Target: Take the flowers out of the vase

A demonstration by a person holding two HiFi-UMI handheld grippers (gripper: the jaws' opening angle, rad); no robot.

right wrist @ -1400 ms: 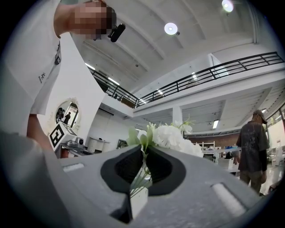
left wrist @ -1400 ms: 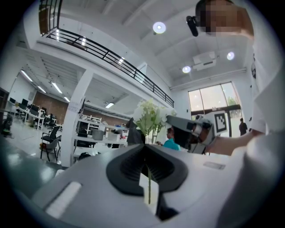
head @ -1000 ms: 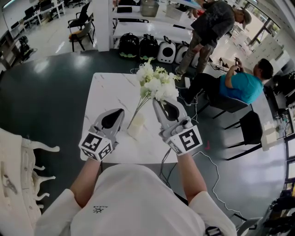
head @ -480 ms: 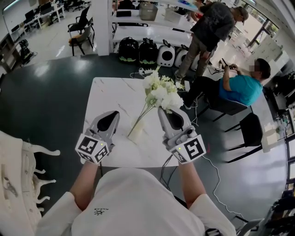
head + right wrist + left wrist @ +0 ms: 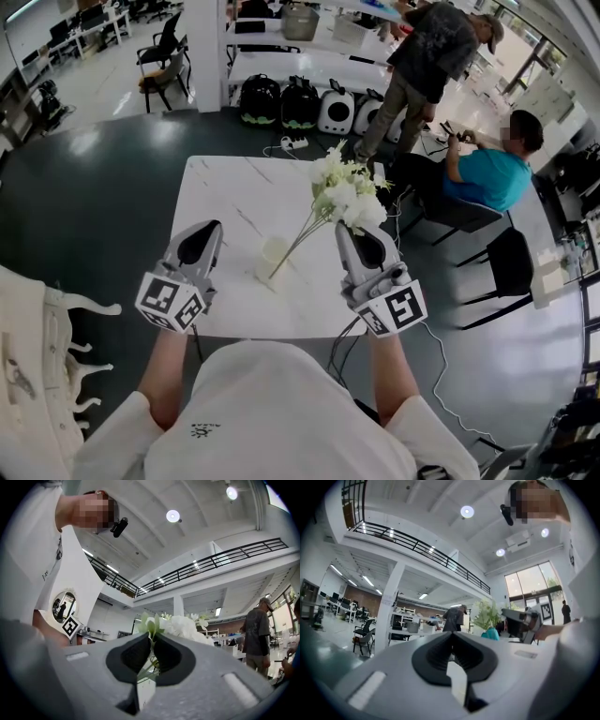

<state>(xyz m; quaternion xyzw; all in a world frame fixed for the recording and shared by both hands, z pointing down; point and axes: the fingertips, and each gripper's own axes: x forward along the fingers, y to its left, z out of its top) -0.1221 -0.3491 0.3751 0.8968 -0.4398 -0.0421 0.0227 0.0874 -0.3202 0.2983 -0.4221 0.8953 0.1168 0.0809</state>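
Right tongs (image 5: 346, 228) pinch the stems of the white flowers (image 5: 349, 190); pull along their slant so the vase (image 5: 273, 253) does not tip. Left tongs (image 5: 208, 228) are pressed together, empty.

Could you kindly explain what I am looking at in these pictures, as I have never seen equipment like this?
There is no robot here: a person holds a hand-held claw in each hand. The head view comes from a camera on the person's head, looking down. The two gripper views come from cameras riding on each claw, looking along its jaws. On the white table stands a small pale vase. The right claw is shut on the stems of the white flowers, which slant down toward the vase; whether their ends are inside it I cannot tell. The left claw is shut and empty, to the vase's left.
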